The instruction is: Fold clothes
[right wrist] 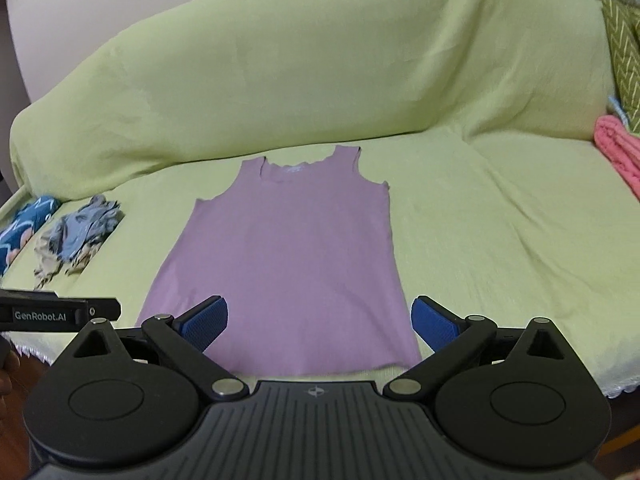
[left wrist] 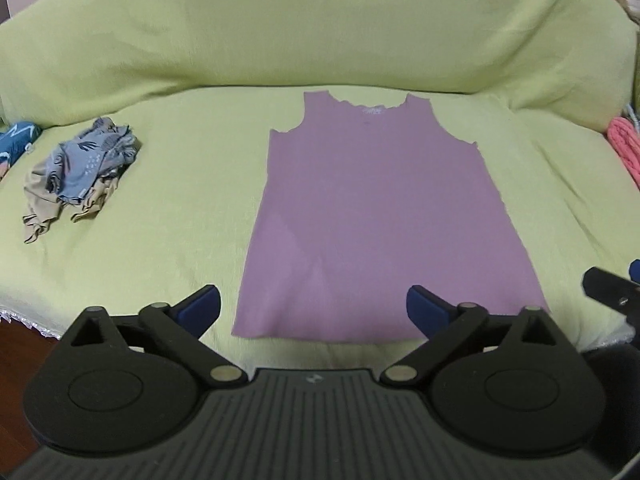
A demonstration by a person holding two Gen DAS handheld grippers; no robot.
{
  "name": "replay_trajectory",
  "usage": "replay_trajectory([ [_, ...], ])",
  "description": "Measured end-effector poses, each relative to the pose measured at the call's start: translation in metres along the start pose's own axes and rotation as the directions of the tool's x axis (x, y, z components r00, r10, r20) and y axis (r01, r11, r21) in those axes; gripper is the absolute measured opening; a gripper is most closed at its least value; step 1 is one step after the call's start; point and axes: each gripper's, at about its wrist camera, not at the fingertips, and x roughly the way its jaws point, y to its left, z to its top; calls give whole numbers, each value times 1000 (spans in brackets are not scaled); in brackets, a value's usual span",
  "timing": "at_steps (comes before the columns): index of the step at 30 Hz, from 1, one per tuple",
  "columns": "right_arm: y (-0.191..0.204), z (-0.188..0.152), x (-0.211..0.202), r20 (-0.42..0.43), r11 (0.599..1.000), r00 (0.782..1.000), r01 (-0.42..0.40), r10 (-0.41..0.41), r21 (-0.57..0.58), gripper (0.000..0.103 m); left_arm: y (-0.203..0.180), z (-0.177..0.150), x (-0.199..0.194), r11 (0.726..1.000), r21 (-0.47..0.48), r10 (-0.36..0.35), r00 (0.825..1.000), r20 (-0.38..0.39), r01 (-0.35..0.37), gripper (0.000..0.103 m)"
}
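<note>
A mauve sleeveless top [left wrist: 372, 216] lies spread flat on the green-covered sofa seat [left wrist: 180, 208], neckline toward the backrest and hem toward the front edge. My left gripper [left wrist: 314, 306] hangs above the hem, open, with nothing between its blue pads. In the right wrist view the same top [right wrist: 288, 256] lies flat, and my right gripper [right wrist: 320, 320] is open over its hem with nothing between its pads. Part of the right gripper [left wrist: 608, 288] shows at the left wrist view's right edge. The left gripper's body [right wrist: 60, 314] shows at the left of the right wrist view.
A crumpled pile of grey-blue and tan clothes [left wrist: 80, 176] sits on the seat to the left, with a blue patterned garment [right wrist: 24, 228] beyond it. A pink knit item [right wrist: 620, 156] lies at the right arm. The sofa backrest [right wrist: 304, 80] rises behind.
</note>
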Motion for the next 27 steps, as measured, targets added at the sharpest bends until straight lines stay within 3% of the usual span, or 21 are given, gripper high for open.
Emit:
replay_trajectory([
  [14,20,-33,-29,16,998,1000,3,-2,-59,102,-9,-38,-44,999,24,28,998,48,-29,102],
  [27,21,-37,-16,-37,999,999,13,-15,-45,102,-6,-39,-25,999,28,25,1000,10,-26,102],
])
